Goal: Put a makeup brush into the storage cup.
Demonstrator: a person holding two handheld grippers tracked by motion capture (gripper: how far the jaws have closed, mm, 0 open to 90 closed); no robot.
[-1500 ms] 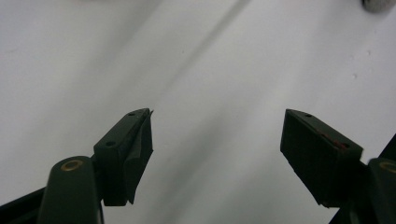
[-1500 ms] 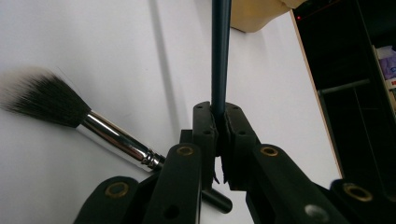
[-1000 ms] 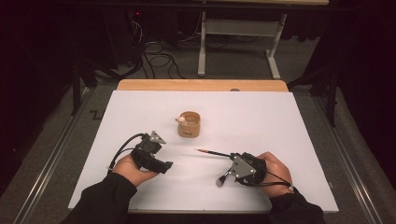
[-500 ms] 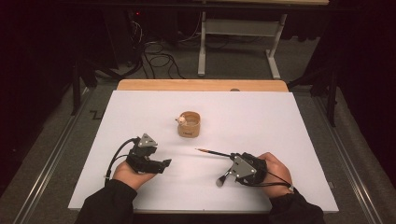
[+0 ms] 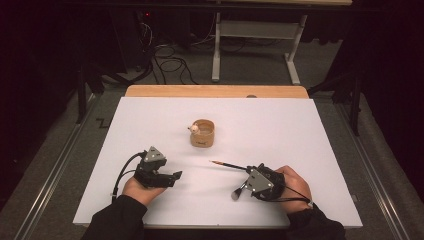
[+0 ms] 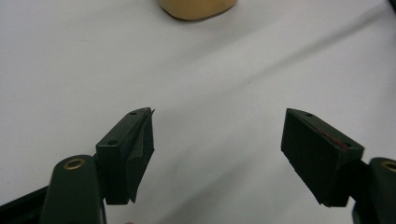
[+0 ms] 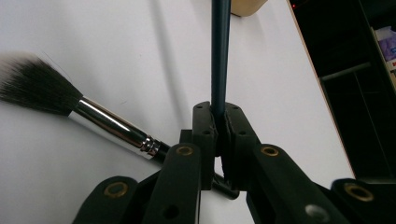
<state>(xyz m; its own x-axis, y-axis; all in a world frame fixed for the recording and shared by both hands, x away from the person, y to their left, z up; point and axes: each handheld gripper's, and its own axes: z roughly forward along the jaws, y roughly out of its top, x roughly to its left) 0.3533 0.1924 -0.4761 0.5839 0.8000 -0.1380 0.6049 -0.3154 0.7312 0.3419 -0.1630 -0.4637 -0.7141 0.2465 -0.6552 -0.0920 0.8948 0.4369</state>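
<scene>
A makeup brush [image 7: 107, 126] is showing soft dark bristles, a glossy chrome ferrule and a smooth dark handle, lying over a matt white table [image 5: 310, 145] near a wooden cup [image 5: 202, 133].

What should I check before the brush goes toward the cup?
1. Right gripper shut on the brush: ok.
2. Handle clamped between the pads, bristles sticking out to the side: ok.
3. Left gripper open with nothing between its jaws: ok.
4. Cup upright on the sheet: ok.
5. Sheet between handle tip and cup bare: ok.
6. Room inside the cup beside the small pale thing on its rim: cannot tell.
</scene>
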